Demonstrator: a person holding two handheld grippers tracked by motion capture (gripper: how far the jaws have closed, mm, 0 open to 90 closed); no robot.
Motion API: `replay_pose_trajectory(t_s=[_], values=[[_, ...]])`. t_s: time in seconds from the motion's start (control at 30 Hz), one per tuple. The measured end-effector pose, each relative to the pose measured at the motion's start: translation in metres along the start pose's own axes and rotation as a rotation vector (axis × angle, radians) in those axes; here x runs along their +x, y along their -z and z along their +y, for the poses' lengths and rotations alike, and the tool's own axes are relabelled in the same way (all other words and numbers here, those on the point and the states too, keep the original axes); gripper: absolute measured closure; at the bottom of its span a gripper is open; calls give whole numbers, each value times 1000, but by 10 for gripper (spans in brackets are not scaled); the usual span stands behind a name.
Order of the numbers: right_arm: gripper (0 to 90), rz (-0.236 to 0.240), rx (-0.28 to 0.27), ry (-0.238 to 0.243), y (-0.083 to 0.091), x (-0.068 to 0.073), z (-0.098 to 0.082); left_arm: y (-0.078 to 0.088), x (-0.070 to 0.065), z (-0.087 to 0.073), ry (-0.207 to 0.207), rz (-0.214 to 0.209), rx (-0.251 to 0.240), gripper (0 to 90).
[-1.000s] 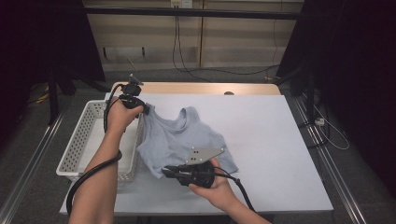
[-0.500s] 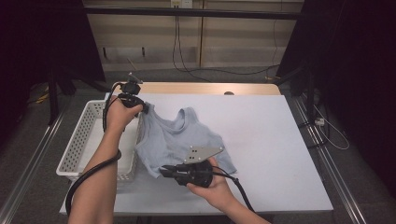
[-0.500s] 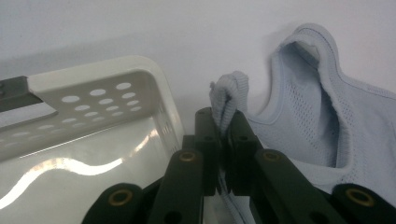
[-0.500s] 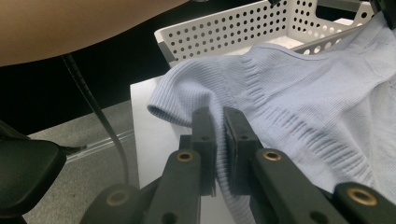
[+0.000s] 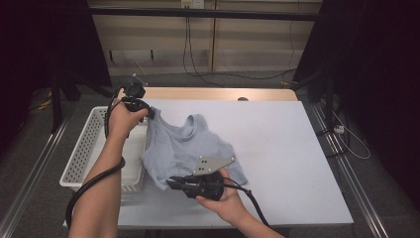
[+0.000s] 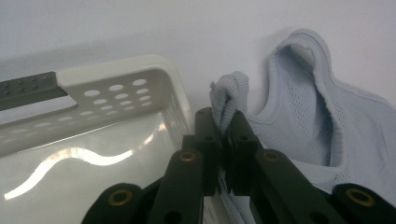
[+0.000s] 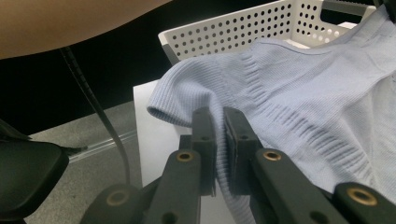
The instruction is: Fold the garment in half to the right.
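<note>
In front of me the white table (image 5: 277, 144) takes up most of the high view, with a white perforated basket (image 5: 86, 153) standing at its left edge. A pale blue knit top (image 5: 188, 148) lies on the table's left part, its left side hanging over the basket's near corner. I have both tools on it. My left gripper (image 5: 151, 113) holds the top's far left corner up beside the basket rim; in the left gripper view the jaws are pressed tight on a small fold of ribbed edge (image 6: 225, 105), with the basket's wall (image 6: 116, 88) just to one side. My right gripper (image 5: 171, 182) sits at the near hem, jaws clamped on the ribbed band (image 7: 219, 116), and the cloth drapes away toward the basket (image 7: 243, 28).
</note>
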State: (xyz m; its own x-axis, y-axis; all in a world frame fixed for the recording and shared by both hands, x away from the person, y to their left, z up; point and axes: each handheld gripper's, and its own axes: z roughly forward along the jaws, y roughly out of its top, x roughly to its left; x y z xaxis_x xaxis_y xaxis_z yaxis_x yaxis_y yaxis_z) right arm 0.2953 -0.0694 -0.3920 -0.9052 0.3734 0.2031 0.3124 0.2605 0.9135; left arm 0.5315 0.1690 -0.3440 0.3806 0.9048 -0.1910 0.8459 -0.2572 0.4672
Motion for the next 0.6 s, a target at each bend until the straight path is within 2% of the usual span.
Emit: replay_pose_trajectory(t_s=[0.27, 0.6], values=[[849, 6, -13, -6, 0, 1, 1, 2, 2, -2, 2, 21, 6, 857], [848, 2, -5, -16, 1, -1, -2, 1, 2, -4, 11, 21, -2, 856]])
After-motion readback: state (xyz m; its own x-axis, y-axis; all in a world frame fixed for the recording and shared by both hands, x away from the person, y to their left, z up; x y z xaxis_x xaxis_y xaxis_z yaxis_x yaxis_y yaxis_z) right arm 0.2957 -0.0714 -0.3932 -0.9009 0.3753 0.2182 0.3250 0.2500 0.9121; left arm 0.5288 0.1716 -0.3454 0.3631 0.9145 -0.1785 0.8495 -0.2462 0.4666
